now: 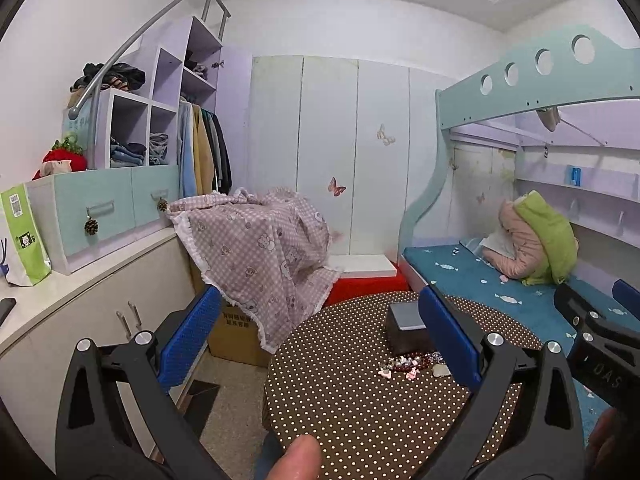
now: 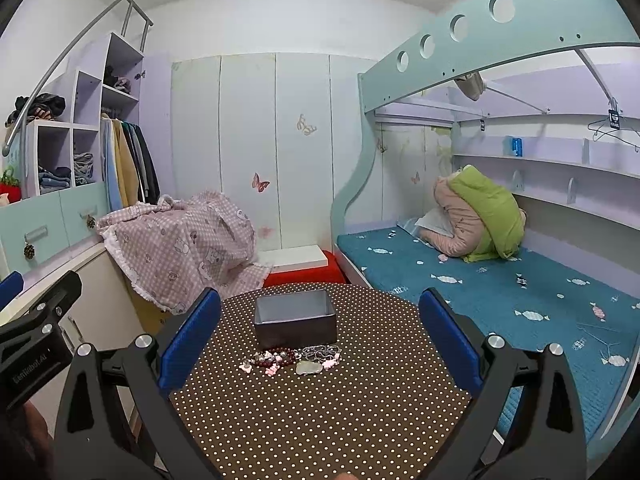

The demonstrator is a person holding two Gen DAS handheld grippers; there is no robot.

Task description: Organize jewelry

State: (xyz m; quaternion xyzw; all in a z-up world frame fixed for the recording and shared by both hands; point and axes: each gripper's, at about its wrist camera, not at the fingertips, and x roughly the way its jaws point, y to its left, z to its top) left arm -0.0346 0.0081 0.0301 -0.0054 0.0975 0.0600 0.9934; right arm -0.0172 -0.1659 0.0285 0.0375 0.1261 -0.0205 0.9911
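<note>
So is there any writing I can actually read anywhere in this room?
"DAS": partial, on the right gripper's body, left view.
Pale brand lettering on the left gripper's body, right view: too blurred.
Green bag: code and print too small.
Cardboard box: characters unreadable.
Black hanger tags: too small.

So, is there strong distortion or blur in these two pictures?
Left wrist view: heavy fisheye bending, dark corners, and a blurred fingertip at the bottom edge. Right wrist view: the same bending, yet the jewelry and box look sharp under even light.
</note>
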